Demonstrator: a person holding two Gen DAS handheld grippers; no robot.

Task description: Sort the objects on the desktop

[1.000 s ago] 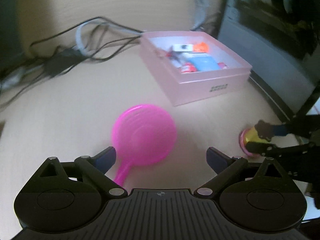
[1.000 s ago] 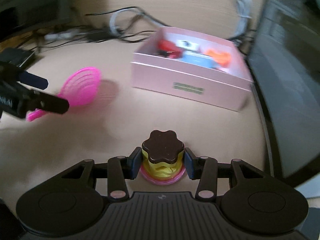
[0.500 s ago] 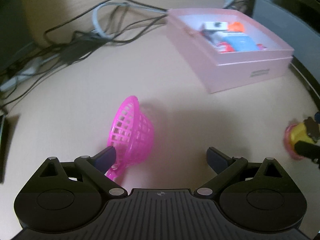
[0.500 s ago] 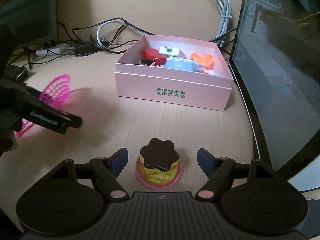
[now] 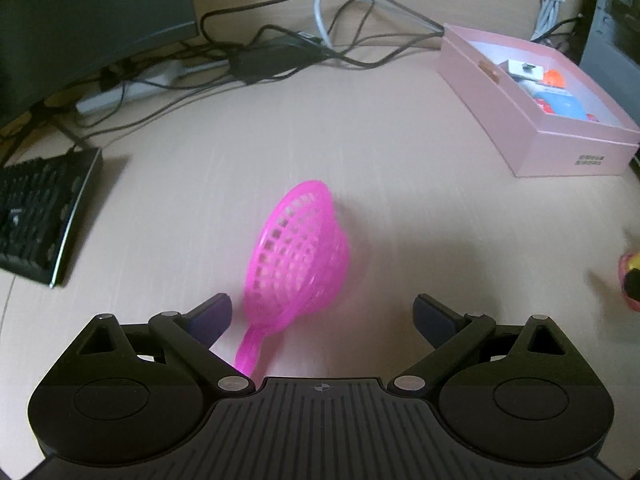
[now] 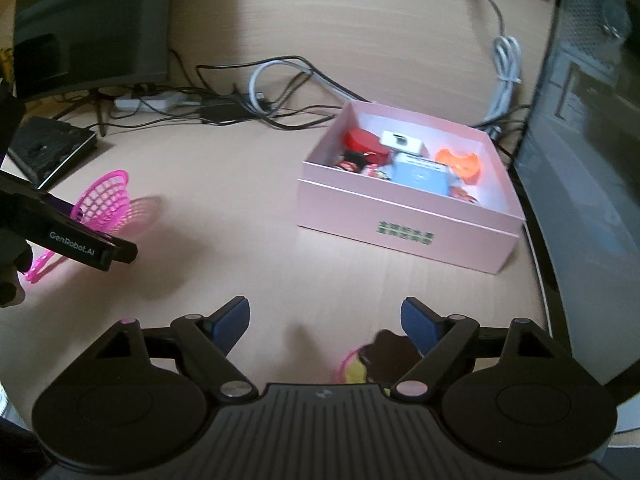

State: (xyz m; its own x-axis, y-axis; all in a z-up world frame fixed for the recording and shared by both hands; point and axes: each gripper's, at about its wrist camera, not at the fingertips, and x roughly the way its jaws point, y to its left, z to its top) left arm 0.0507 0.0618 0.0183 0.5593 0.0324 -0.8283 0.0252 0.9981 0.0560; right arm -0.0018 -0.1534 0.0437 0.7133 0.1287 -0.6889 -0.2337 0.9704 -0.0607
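Observation:
A pink toy strainer tilts on its side on the desk, its handle by my left gripper's left finger; that gripper is open and empty. The strainer also shows in the right wrist view. My right gripper is open and empty, raised over the desk. The toy cake with brown top sits on the desk low under its right finger, partly hidden; it shows at the right edge of the left wrist view. The pink box holds several small objects, and shows in the left wrist view.
A black keyboard lies at the left. A tangle of cables and a power strip runs along the back. A dark monitor stands at the back left, and a large dark screen at the right.
My right gripper opened, let go of the toy cake and lifted back. The strainer tipped from flat onto its side as my left gripper shifted left.

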